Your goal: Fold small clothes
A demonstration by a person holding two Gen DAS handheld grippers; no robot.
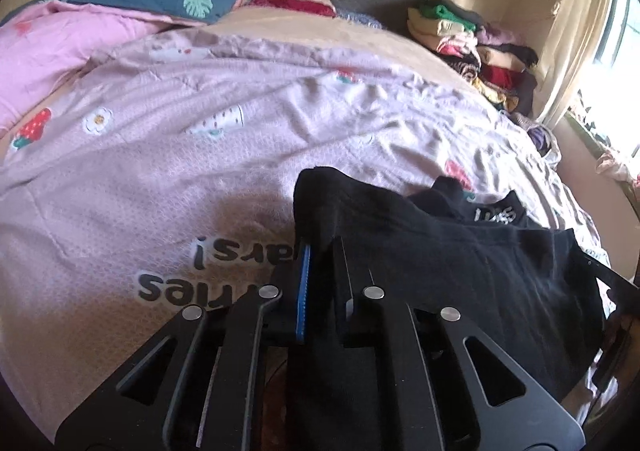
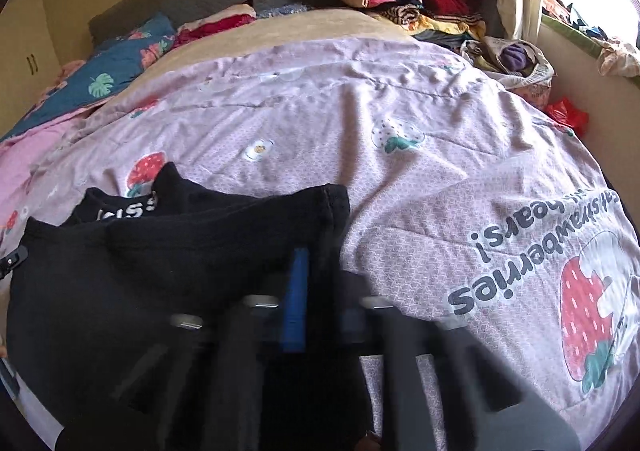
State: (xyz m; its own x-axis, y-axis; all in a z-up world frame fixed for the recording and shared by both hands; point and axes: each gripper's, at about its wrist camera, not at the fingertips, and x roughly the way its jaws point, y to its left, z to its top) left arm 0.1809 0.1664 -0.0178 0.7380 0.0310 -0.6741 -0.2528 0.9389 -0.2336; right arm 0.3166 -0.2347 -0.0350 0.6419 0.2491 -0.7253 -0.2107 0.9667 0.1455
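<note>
Here, at the bottom centre of each frame, the left gripper (image 1: pixel 320 271) and the right gripper (image 2: pixel 316 279) are each closed on an edge of the black garment (image 1: pixel 440 251), which is stretched between them over the pink quilt (image 1: pixel 200 179). Further back, at upper right, folded clothes (image 1: pixel 468 47) are piled.

Bed (image 1: pixel 360 31) under strawberry quilt (image 1: pixel 200 171) carrying black garment (image 1: pixel 440 251), clothes pile (image 1: pixel 472 47)
</note>
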